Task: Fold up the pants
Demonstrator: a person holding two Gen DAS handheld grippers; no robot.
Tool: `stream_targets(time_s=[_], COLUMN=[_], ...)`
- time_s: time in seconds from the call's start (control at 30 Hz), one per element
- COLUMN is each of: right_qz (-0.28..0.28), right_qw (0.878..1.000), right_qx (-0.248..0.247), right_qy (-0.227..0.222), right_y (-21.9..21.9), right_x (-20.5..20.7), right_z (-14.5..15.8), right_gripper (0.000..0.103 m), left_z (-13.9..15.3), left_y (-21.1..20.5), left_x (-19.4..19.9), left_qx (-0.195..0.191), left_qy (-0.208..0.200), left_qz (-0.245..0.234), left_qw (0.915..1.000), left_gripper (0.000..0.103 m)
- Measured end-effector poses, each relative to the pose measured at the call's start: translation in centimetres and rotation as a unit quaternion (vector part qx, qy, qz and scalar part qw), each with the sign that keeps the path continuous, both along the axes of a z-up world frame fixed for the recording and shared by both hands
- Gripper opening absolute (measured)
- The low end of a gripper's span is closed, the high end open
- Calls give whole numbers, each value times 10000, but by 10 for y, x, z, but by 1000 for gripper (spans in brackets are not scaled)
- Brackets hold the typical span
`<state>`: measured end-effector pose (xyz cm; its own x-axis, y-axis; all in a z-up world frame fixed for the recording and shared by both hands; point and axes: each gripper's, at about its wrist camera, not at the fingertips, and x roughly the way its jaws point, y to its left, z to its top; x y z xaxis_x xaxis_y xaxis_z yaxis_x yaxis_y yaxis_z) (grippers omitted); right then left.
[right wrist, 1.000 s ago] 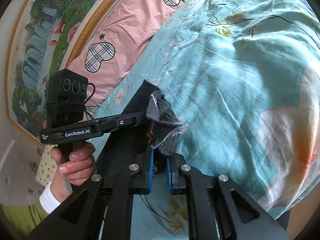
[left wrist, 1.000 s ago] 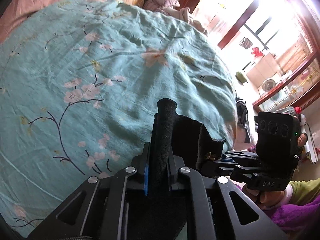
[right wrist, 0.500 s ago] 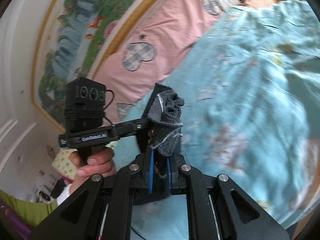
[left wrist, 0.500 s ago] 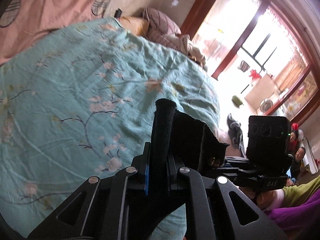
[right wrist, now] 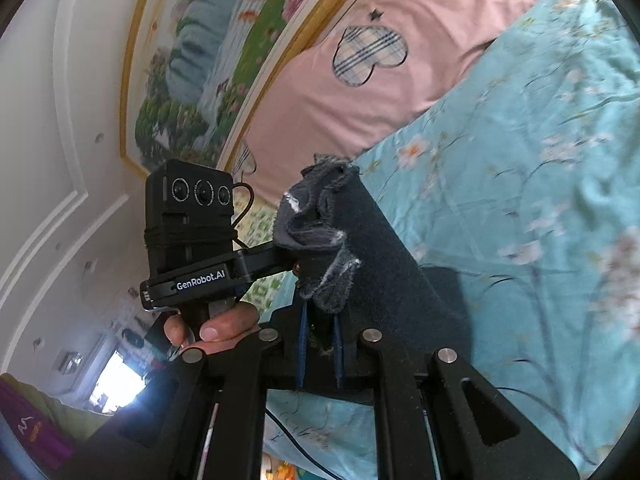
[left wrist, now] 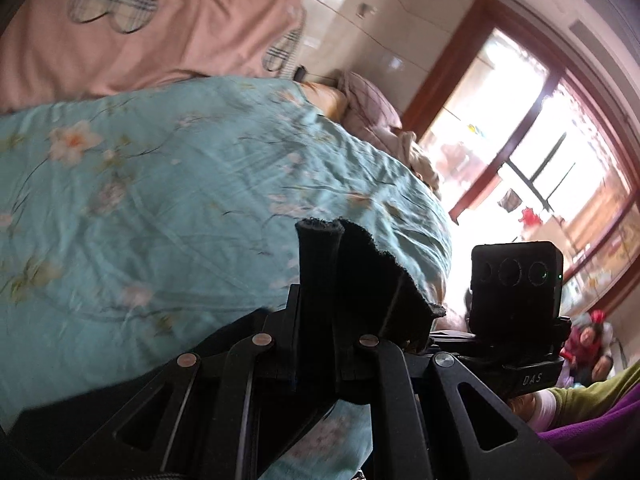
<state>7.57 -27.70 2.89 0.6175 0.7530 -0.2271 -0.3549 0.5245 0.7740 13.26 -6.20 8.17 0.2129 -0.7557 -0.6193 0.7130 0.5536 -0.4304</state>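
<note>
Dark pants (left wrist: 360, 276) hang stretched between both grippers above the bed. In the left wrist view my left gripper (left wrist: 316, 300) is shut on a rolled black edge of the pants, which sticks up past the fingers. To its right the right gripper (left wrist: 424, 334) clamps the same edge. In the right wrist view my right gripper (right wrist: 318, 320) is shut on a frayed grey bunch of the pants (right wrist: 320, 236). The dark cloth (right wrist: 400, 276) runs down to the right. The left gripper (right wrist: 286, 258) comes in from the left, held by a hand (right wrist: 216, 324).
A teal floral bedcover (left wrist: 160, 208) lies below and ahead. Pink pillows with plaid hearts (right wrist: 360, 92) lean at the head of the bed, under a framed painting (right wrist: 208, 60). Bright windows with red-brown frames (left wrist: 532, 148) stand right. A person (left wrist: 588, 340) sits low there.
Both grippers have risen and tilted upward with the pants still clamped. The views now take in the pink pillows, the painting and the wall instead of mostly bedcover.
</note>
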Motion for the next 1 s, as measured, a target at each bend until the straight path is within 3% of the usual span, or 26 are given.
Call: stream_targets(time_s=[0.43, 0.63, 1.0], right_qz=[757, 908, 1041], right_qw=[9953, 9913, 9844], right_qx=[-405, -630, -1162], right_qy=[449, 709, 811], right_y=[69, 90, 112], right_x=[28, 34, 36], right_z=[-35, -53, -63], right_gripper=[12, 14, 15], left_z=[-61, -88, -112], left_y=[89, 106, 126], left_x=[1, 5, 3], left_qx=[-280, -200, -125], left_qy=[624, 853, 1085], left_qz=[906, 1137, 1441], left_qw=[9935, 9896, 9835], left_gripper=[8, 7, 8])
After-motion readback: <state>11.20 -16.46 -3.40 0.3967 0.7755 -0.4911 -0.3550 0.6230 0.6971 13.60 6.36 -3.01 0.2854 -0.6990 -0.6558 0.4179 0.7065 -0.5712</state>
